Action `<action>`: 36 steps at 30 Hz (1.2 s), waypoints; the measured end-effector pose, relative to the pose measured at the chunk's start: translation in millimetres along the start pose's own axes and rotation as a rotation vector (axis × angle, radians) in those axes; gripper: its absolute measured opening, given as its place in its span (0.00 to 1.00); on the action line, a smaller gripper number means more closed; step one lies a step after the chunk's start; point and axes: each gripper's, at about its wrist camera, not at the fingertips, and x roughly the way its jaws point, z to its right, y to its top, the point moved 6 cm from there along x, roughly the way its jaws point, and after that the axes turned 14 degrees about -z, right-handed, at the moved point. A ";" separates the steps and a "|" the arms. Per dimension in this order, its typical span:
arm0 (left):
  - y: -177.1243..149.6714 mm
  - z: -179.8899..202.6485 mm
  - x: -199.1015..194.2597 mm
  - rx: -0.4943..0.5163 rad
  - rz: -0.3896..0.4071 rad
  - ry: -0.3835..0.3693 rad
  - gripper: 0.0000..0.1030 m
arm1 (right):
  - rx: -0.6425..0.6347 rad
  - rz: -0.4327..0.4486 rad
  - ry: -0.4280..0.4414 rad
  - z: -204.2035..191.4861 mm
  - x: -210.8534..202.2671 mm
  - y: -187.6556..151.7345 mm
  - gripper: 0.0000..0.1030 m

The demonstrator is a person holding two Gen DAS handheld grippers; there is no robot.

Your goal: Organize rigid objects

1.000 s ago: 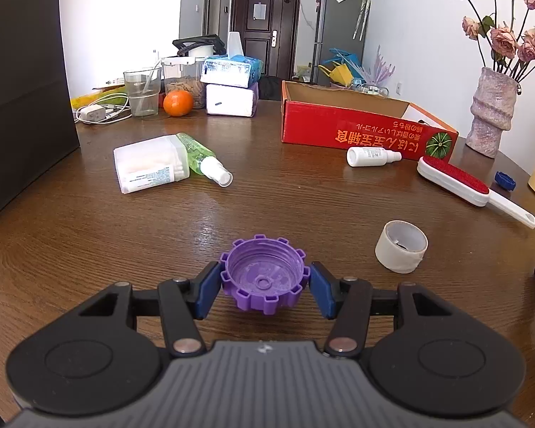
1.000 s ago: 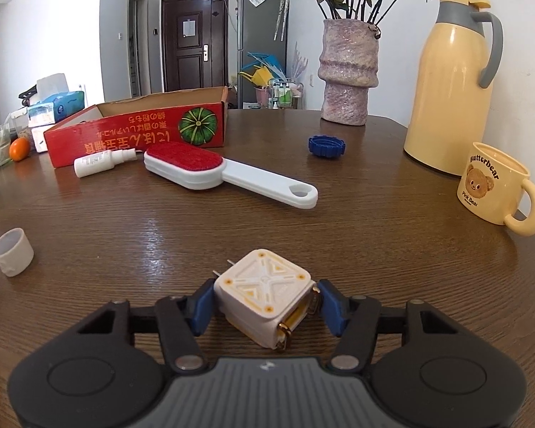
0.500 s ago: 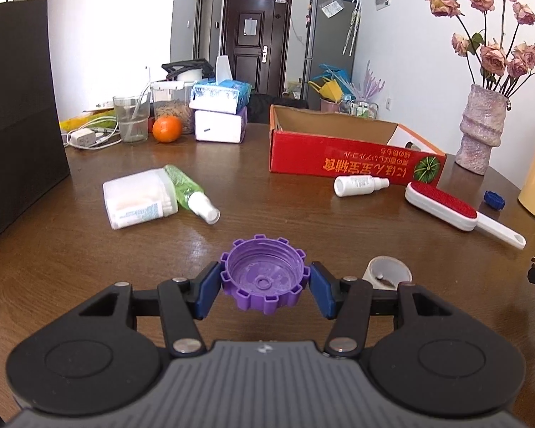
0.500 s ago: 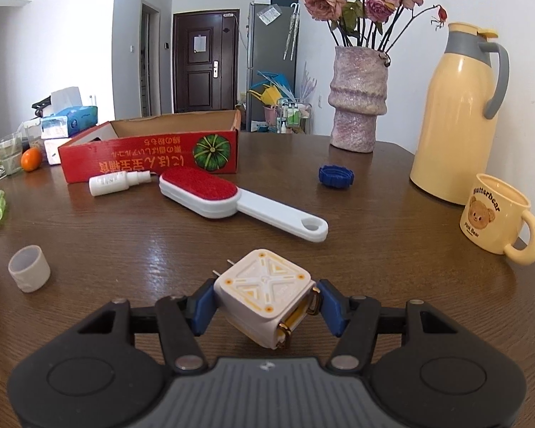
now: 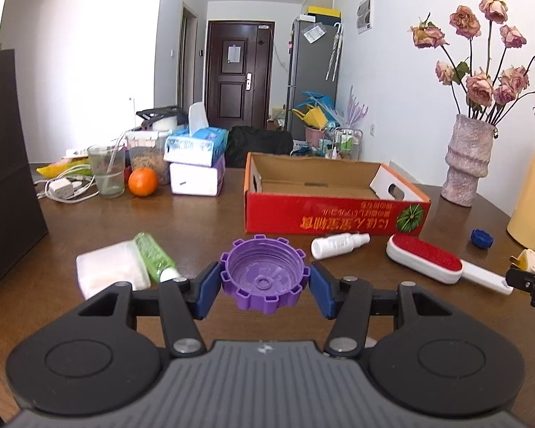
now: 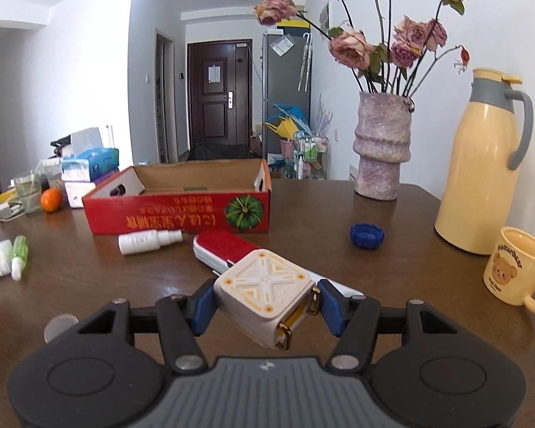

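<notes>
Purple cap (image 5: 264, 278), white-and-yellow cube (image 6: 265, 290), red box (image 5: 335, 214) with green pumpkin print, blue fingers (image 5: 207, 290).

left gripper (image 5: 264, 287) clamping purple cap (image 5: 264, 275), facing red box (image 5: 333, 202) | right gripper (image 6: 266, 305) clamping white cube (image 6: 265, 294), facing box

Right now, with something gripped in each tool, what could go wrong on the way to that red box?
1. The white adapter sits tilted between the right tool's pads, so it might twist loose.
2. The lint brush and white spray bottle lie before the red box; a low pass could knock them.
3. The left tool grips the purple cap by its notched rim, which might slip.
</notes>
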 end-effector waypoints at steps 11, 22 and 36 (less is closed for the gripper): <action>43.7 22.4 11.0 0.018 0.045 -0.030 0.53 | -0.008 0.069 0.052 -28.2 0.3 44.7 0.58; 72.5 44.8 42.8 0.007 0.042 -0.074 0.53 | 0.006 0.111 0.072 -48.9 20.1 81.4 0.58; 108.2 53.8 94.3 -0.049 0.027 -0.084 0.53 | 0.033 0.096 0.091 -62.4 78.9 117.9 0.58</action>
